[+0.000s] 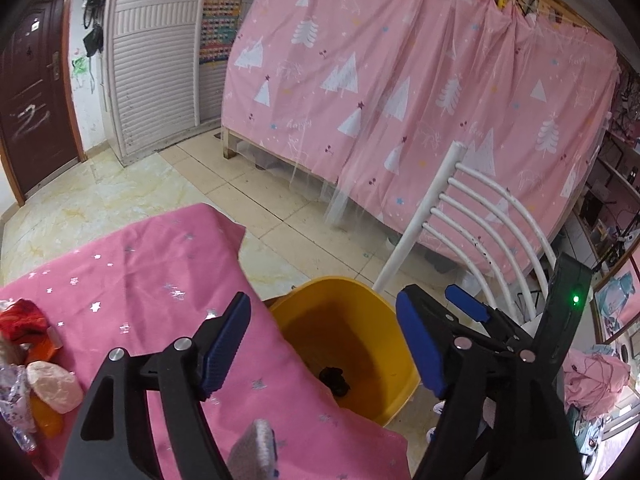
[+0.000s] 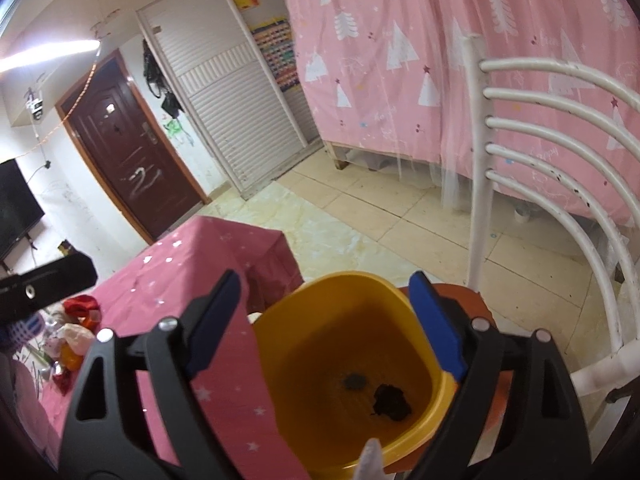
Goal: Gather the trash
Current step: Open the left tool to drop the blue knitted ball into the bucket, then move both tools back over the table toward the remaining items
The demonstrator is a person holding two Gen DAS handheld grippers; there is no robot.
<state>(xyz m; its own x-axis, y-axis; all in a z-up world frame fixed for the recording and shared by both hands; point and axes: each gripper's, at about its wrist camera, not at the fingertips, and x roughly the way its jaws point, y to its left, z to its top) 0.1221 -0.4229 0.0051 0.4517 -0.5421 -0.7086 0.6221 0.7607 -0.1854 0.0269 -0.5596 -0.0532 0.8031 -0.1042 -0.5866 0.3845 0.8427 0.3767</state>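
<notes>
A yellow bin [image 1: 304, 304] [image 2: 320, 360] stands beside the pink-clothed table [image 1: 140, 280]. On its floor lie a black crumpled scrap [image 1: 335, 381] [image 2: 392, 400] and a small grey piece [image 2: 354, 381]. My left gripper [image 1: 322, 346] hangs open over the bin's near rim, nothing between its pads. A grey fuzzy piece [image 1: 256, 448] shows low between its arms, clear of the pads. My right gripper [image 2: 325, 326] is open above the bin mouth; a pale tip [image 2: 372, 460] pokes up at the bottom edge. A trash pile [image 1: 44, 376] [image 2: 72, 340] lies on the table's left.
A white slatted chair [image 1: 472, 224] [image 2: 560, 152] stands right of the bin, which rests on its red seat [image 2: 464, 294]. A pink curtain [image 1: 400, 80] hangs behind. Tiled floor [image 1: 248, 184] runs to a dark door [image 2: 132, 152]. The right gripper's blue pad [image 1: 466, 308] sits close to my left one.
</notes>
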